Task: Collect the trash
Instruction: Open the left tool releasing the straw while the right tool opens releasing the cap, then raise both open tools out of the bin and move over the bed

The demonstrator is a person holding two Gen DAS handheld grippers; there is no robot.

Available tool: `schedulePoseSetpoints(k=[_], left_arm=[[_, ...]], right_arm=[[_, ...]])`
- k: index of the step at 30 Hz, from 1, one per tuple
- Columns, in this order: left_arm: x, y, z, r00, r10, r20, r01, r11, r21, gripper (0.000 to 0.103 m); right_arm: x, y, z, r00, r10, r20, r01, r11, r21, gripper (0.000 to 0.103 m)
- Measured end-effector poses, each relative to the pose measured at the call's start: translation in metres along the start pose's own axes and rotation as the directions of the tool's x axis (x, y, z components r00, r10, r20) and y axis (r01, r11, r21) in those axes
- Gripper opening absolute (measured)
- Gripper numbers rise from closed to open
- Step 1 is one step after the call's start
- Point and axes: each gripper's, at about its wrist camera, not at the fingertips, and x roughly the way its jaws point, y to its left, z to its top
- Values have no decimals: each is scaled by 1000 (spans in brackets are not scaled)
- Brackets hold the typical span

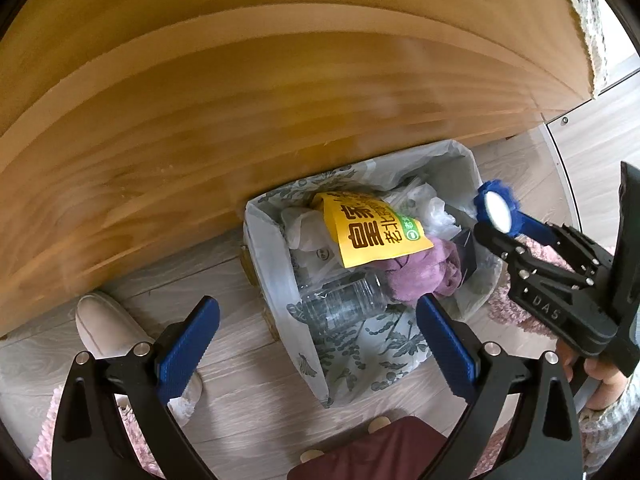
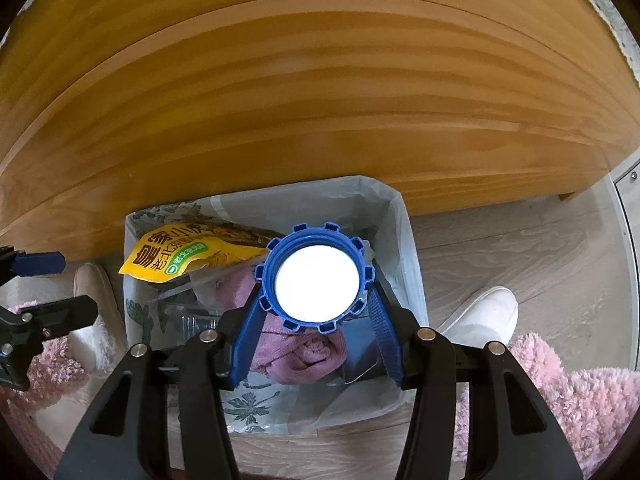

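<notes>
Both wrist views look steeply down from close above. They share 1 plastic-lined, floral-patterned trash bin (image 1: 360,352) (image 2: 404,232) beside a wooden panel (image 1: 240,100) (image 2: 320,100).

The table top (image 1: 240,100) is varnished wood with a light sheen, and the floor (image 2: 520,248) is matt pale wood-grain planking. In the bin, a thin printed plastic liner (image 1: 360,352) holds a glossy yellow snack packet (image 1: 372,232), a clear ribbed plastic bottle (image 1: 344,300) and soft mauve cloth (image 2: 296,356). The notched lid (image 2: 318,278) is hard blue plastic with a bright white centre, the rug (image 2: 580,400) fluffy pink pile.
</notes>
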Motion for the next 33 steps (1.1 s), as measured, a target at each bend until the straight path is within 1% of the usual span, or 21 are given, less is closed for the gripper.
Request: schedulePoseSetpoints(k=[1, 2, 3, 4, 5, 6, 9, 16, 17, 25, 27, 33], left_arm=[[-1, 0, 0, 1000, 0, 3, 0, 1000, 0, 95], [-1, 0, 0, 1000, 1, 5, -1, 1000, 1, 95], [-1, 0, 0, 1000, 5, 6, -5, 1000, 1, 95], [-1, 0, 0, 1000, 7, 7, -7, 1000, -1, 95], [-2, 1, -1, 1000, 8, 9, -8, 1000, -4, 95], [-2, 0, -1, 1000, 9, 9, -9, 1000, -6, 95], [-2, 0, 0, 1000, 15, 10, -15, 1000, -7, 95], [1, -1, -2, 1000, 21, 5, -21, 1000, -3, 95], [1, -1, -2, 1000, 22, 3, -22, 1000, -4, 95], [1, 0, -3, 1000, 27, 5, -27, 1000, -5, 95], [1, 0, -3, 1000, 27, 5, -27, 1000, -5, 95], [0, 0, -3, 1000, 26, 4, -26, 1000, -7, 95]], right_arm=[[-1, 2, 0, 1000, -4, 4, 4, 1000, -6, 59], [-3, 3, -1, 1000, -12, 15, 12, 1000, -10, 69], [-4, 3, -2, 999, -21, 26, 22, 1000, -16, 75], [-6, 4, -2, 999, -33, 34, 34, 999, -24, 78], [-6, 4, -2, 999, -37, 36, 38, 999, -26, 83], [-6, 4, -2, 998, -43, 36, 44, 999, -26, 85], [-3, 4, -2, 998, -64, 20, 64, 998, -24, 85], [-4, 2, -3, 998, -67, 19, 68, 998, -16, 86], [-4, 1, -3, 998, -66, 19, 66, 998, -12, 89], [-2, -3, -3, 999, -44, 14, 44, 999, -1, 89], [-3, -3, -3, 999, -40, 22, 40, 999, -3, 95], [-6, -1, -3, 999, -18, 39, 18, 1000, -8, 95]])
